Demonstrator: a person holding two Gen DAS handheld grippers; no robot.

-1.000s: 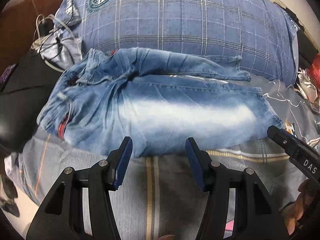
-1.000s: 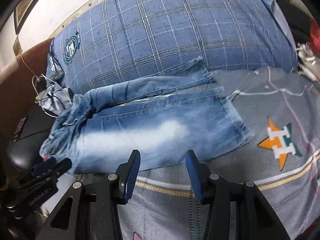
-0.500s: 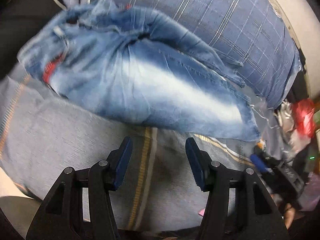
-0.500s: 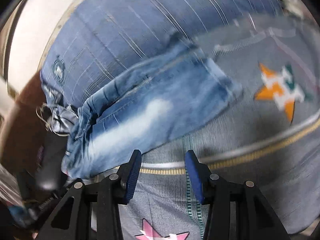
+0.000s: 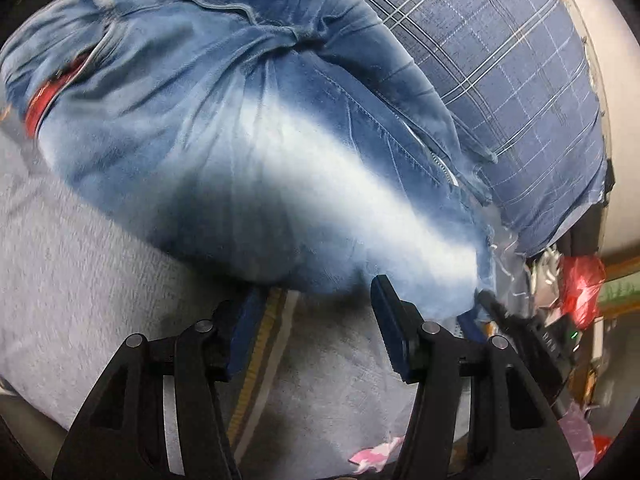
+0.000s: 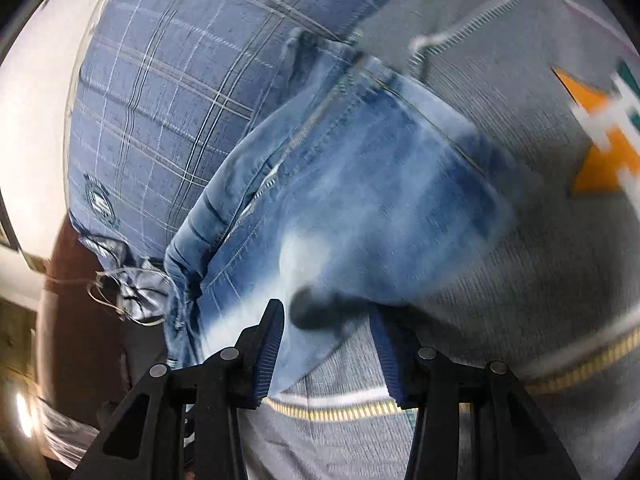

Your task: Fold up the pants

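Jeans: a pair of faded blue jeans (image 5: pixel 248 152) lies flat on my bed, folded lengthwise, with a pale washed streak running along the leg. The waistband end, with a bit of red showing, sits at the upper left of my left camera's view; the hem end reaches toward the lower right.

Bedding: the jeans rest on a grey blanket (image 5: pixel 80 280) with a yellow stripe. A blue checked pillow (image 5: pixel 500 60) lies just behind them, touching their far edge. An orange star patch (image 6: pixel 604 152) on the blanket sits to the right of the hem in my right camera's view.

Left tongs: my left gripper (image 5: pixel 316 312) stands wide apart at the near edge of the jeans. One pad tip tucks under the denim edge, the other stands against it. Nothing is pinched.

Right tongs: my right gripper (image 6: pixel 328 340) has just been narrowing but is still parted, with the near edge of the jeans between the pads. The pads are not pressing on it. A dark blurred shape lies on the denim just ahead of them; I cannot tell what it is.

Far right: my right gripper's dark tip (image 5: pixel 520 324) shows beside the hem in the left camera.
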